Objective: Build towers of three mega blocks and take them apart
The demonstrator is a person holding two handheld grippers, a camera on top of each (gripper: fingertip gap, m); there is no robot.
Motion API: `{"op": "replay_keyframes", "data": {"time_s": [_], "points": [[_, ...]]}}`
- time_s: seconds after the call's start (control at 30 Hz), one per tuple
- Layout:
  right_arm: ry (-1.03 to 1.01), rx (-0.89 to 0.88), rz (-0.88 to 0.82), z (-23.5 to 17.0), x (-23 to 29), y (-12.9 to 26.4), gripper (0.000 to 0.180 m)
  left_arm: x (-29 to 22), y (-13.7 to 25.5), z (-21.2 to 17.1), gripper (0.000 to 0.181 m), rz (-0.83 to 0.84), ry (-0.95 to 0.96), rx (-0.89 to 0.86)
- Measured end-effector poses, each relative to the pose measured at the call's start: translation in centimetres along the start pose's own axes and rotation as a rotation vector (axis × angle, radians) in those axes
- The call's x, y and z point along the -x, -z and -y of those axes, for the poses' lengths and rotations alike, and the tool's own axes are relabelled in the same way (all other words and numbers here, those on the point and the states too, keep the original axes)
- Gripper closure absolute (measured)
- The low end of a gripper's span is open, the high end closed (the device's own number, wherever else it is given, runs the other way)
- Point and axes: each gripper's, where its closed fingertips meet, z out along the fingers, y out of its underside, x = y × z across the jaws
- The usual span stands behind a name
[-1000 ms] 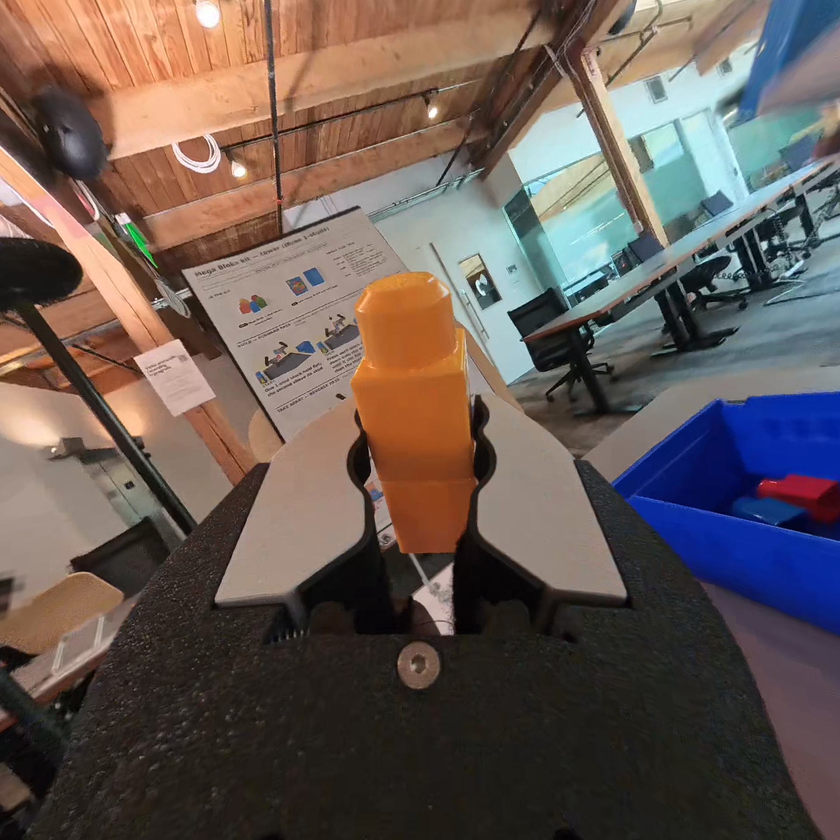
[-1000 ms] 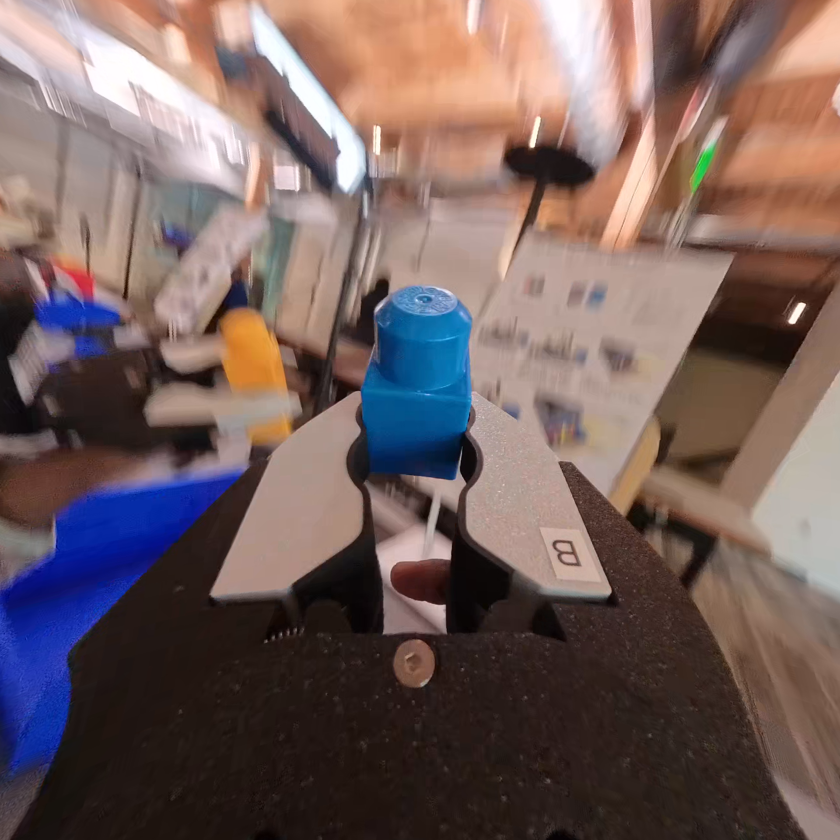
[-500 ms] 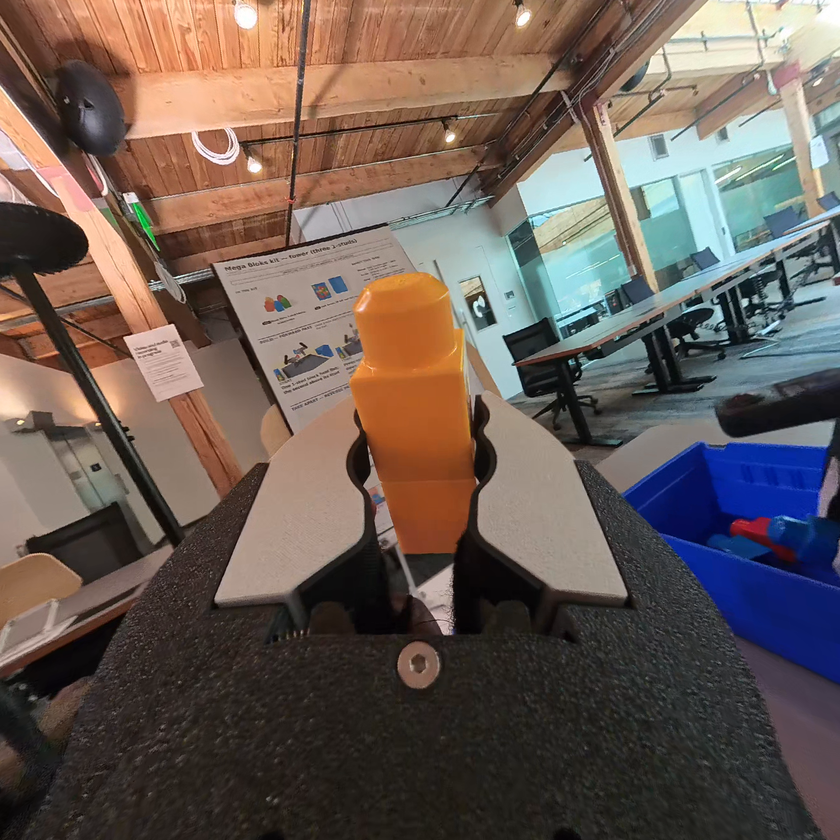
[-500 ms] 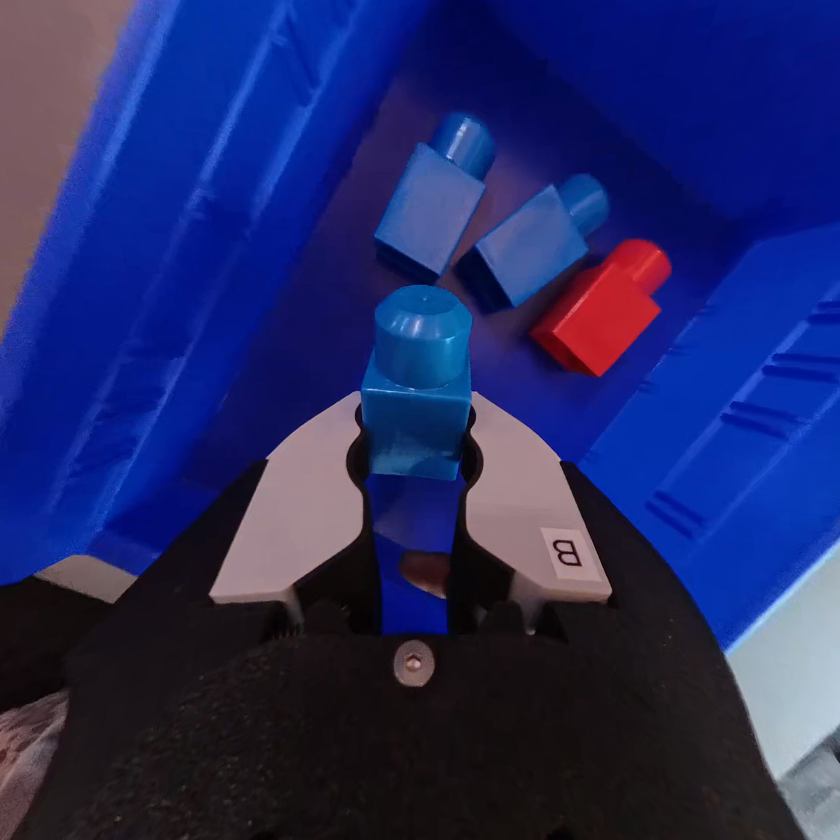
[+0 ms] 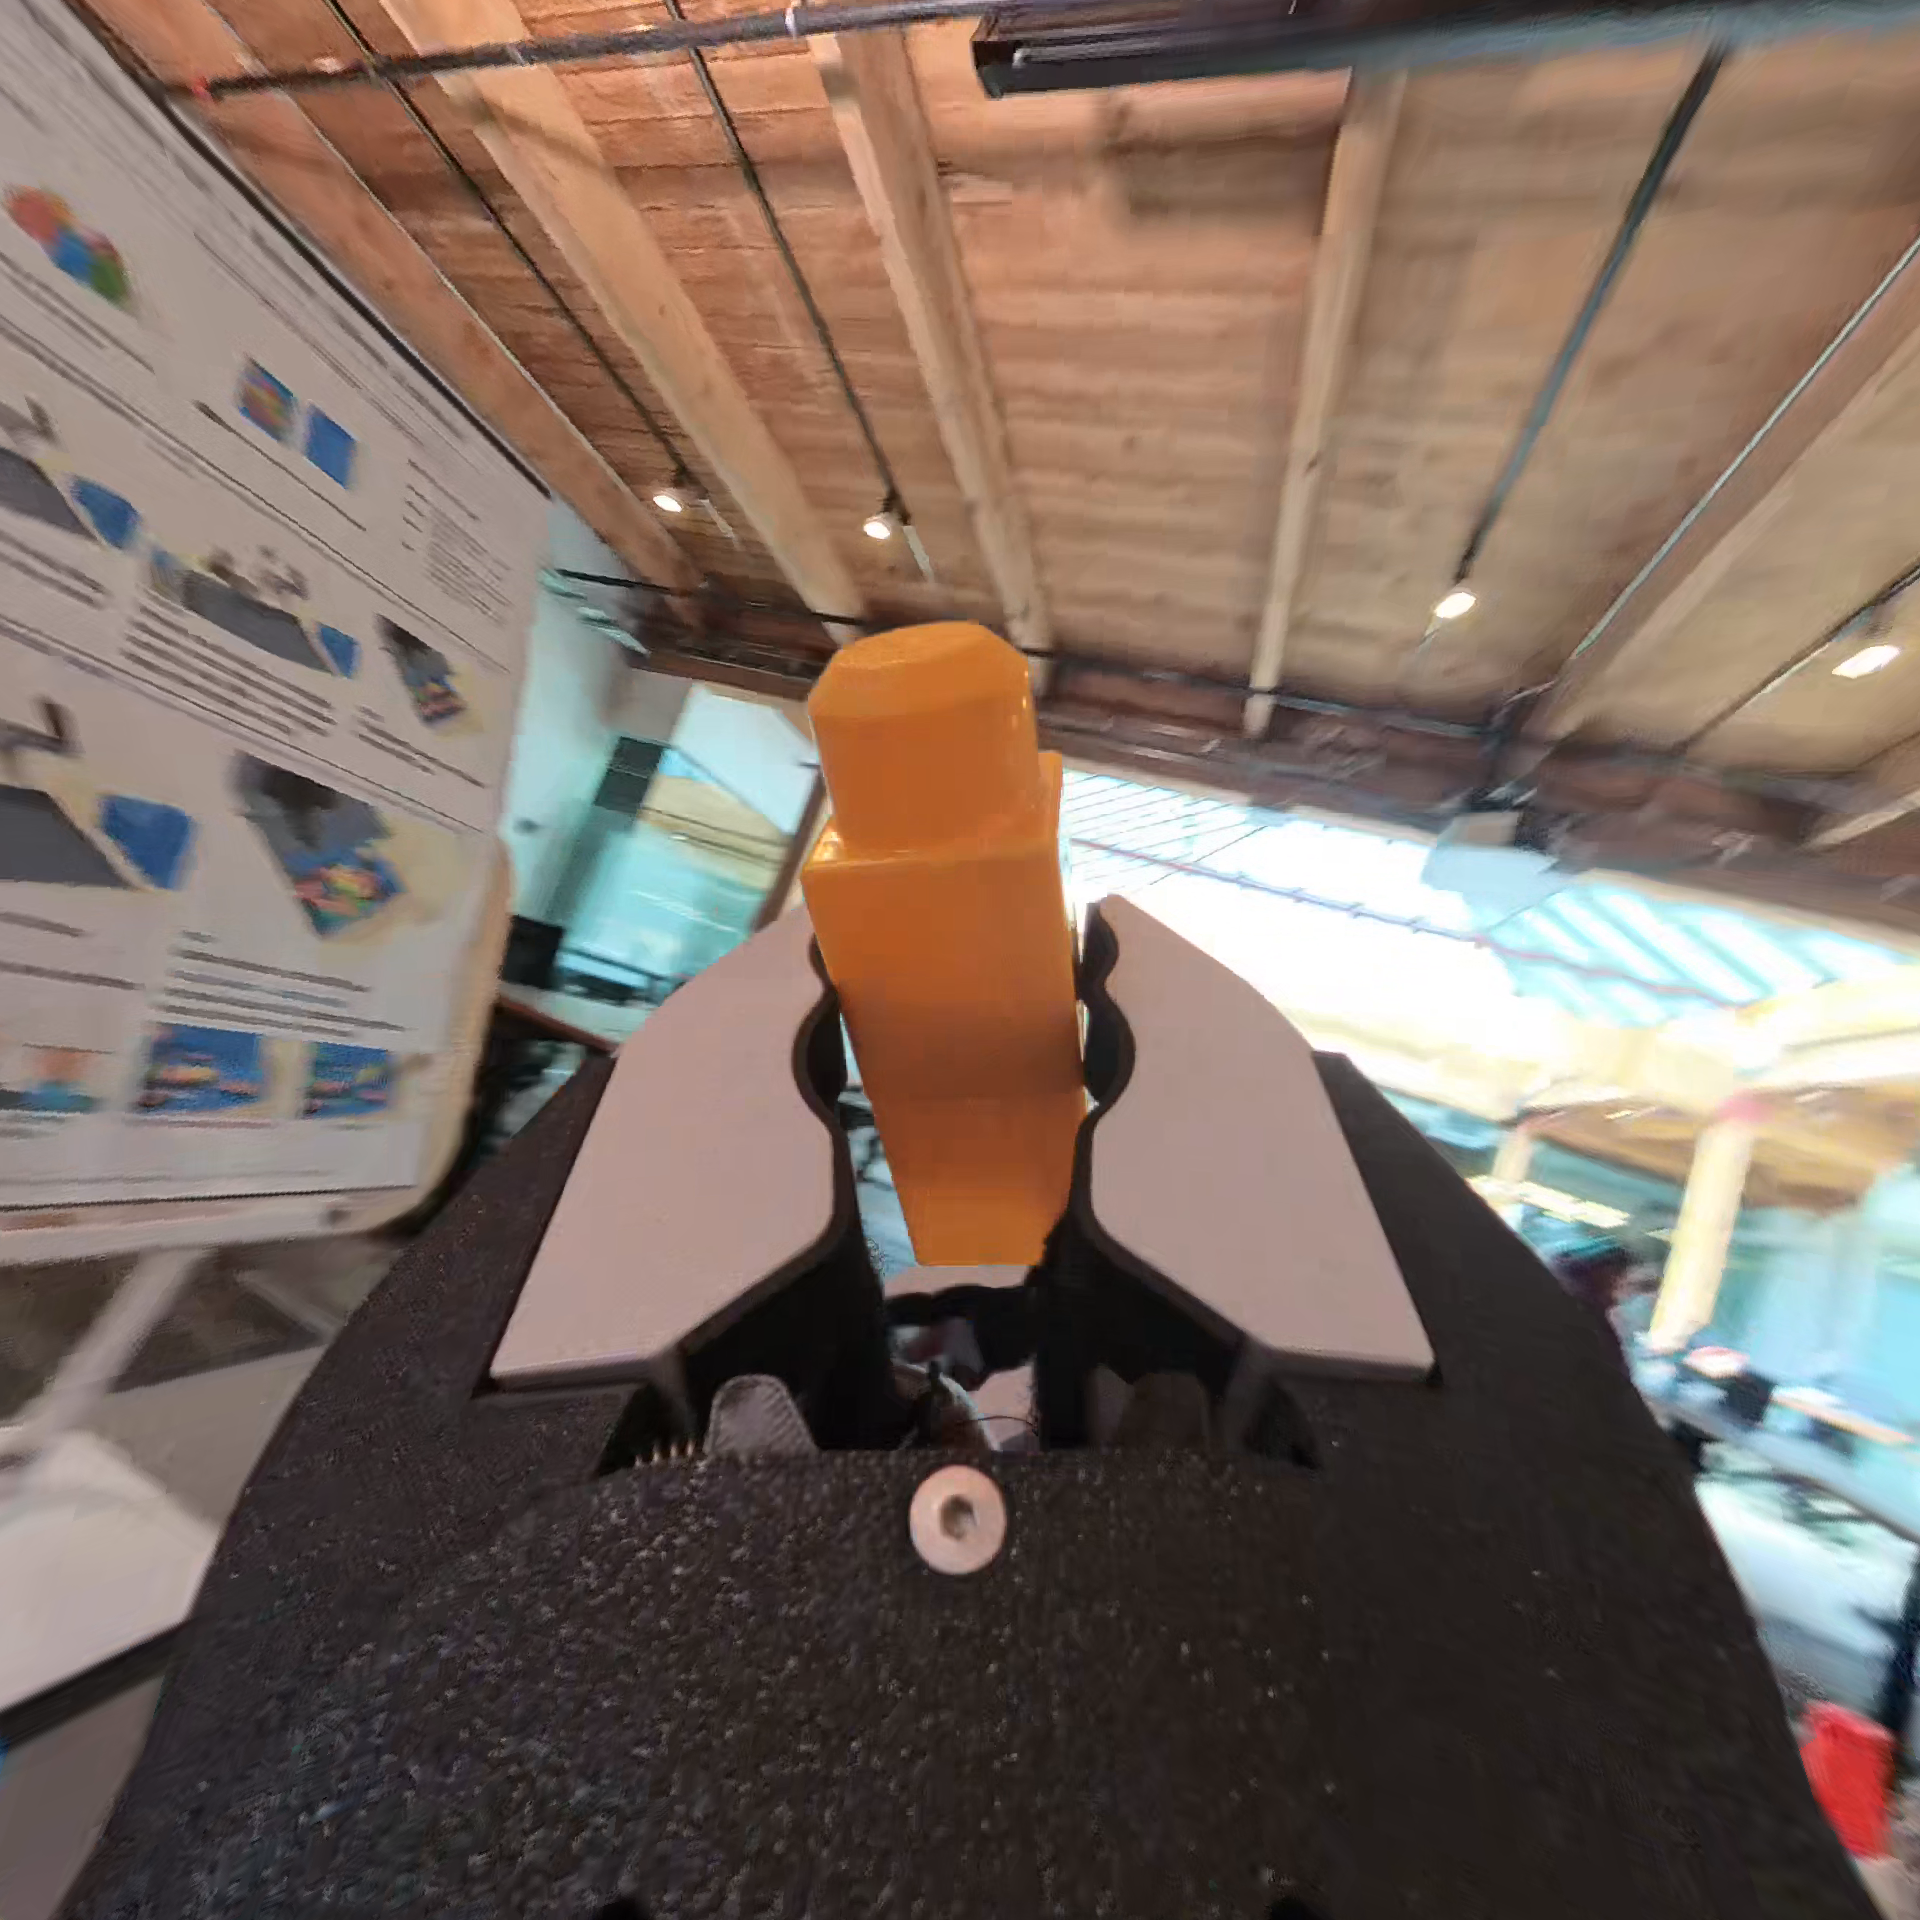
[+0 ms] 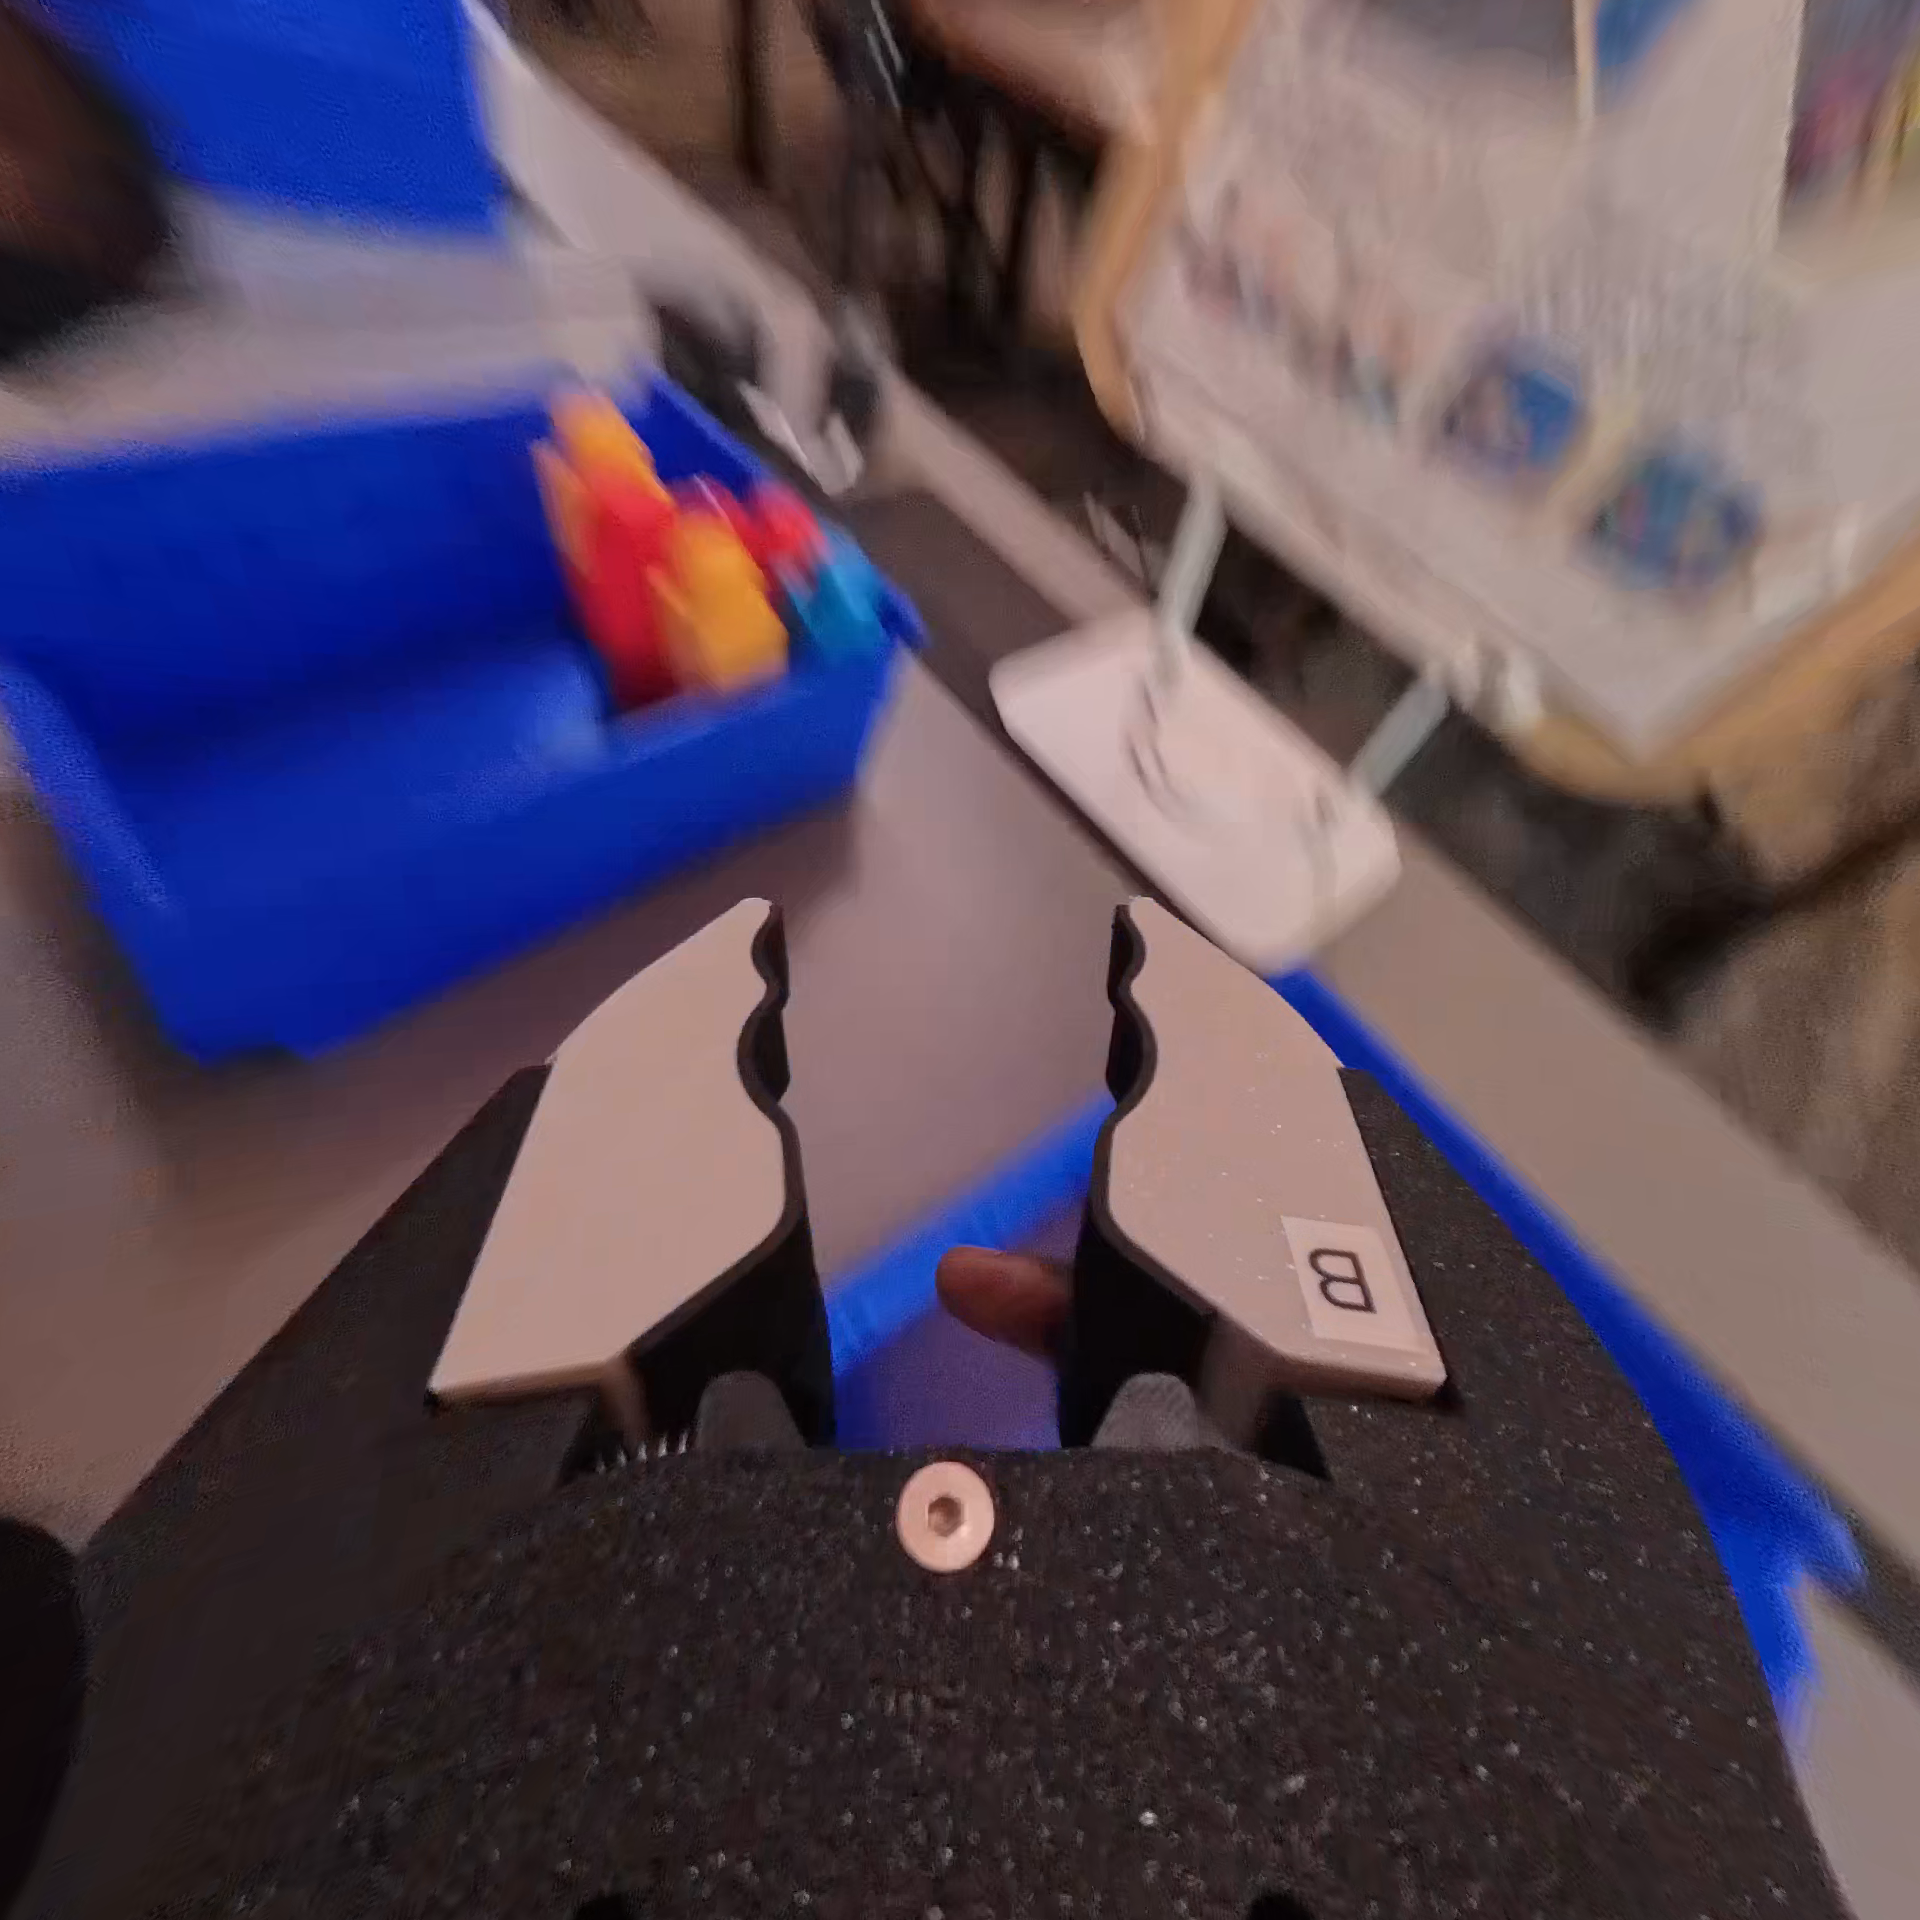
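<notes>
- Two grippers show, one in each view.
- In the left wrist view, the left gripper (image 5: 951,1023) points up at a wooden ceiling (image 5: 1195,343).
- It squeezes an orange block (image 5: 945,935) tight between its two grey fingers (image 5: 707,1164).
- That block stands up with its round knob on top and leans a little to the left. It looks like two orange blocks stuck together, but I cannot tell for sure.
- A white poster board (image 5: 208,675) with small pictures stands off to the left.
- In the right wrist view, the right gripper (image 6: 943,925) has its fingers wide apart, and nothing sits between them.
- It hangs over a grey table (image 6: 935,935).
- A blue bin (image 6: 312,790) sits on the table up and to the left, blurry, with red, orange and blue blocks (image 6: 686,582) heaped in its corner.
- The rim of another blue bin (image 6: 1558,1351) shows just under this gripper.
- A fingertip (image 6: 997,1294) peeks out low between the fingers.
</notes>
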Motion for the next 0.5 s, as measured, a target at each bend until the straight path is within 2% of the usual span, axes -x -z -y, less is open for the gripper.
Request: {"op": "replay_keyframes", "data": {"time_s": [0.03, 0.13, 0.2, 0.33, 0.47, 0.5], "points": [[0.036, -0.118, 0.062, 2.8, 1.9, 0.1, 0.119, -0.1, -0.1, -0.2, 0.138, -0.033, 0.071, -0.007], [0.173, -0.333, 0.146, 8.4, 6.7, -0.2, 0.105, 0.1, -0.6, -1.1, 0.138, -0.032, 0.155, -0.011], [0.306, -0.449, 0.037, 11.2, 8.0, -0.6, 0.105, 0.0, -0.9, -1.4, 0.138, -0.028, 0.191, -0.028], [0.545, -0.638, -0.299, 14.7, 8.8, -0.2, 0.12, -0.7, -1.5, -2.1, 0.138, -0.063, 0.338, -0.051], [0.658, -0.759, -0.435, 16.0, 9.8, 1.0, 0.128, -1.2, -2.3, -3.8, 0.138, -0.087, 0.438, -0.001], [0.692, -0.752, -0.444, 15.9, 10.0, 1.0, 0.138, -1.4, -2.4, -4.2, 0.138, -0.096, 0.455, 0.014]]}}
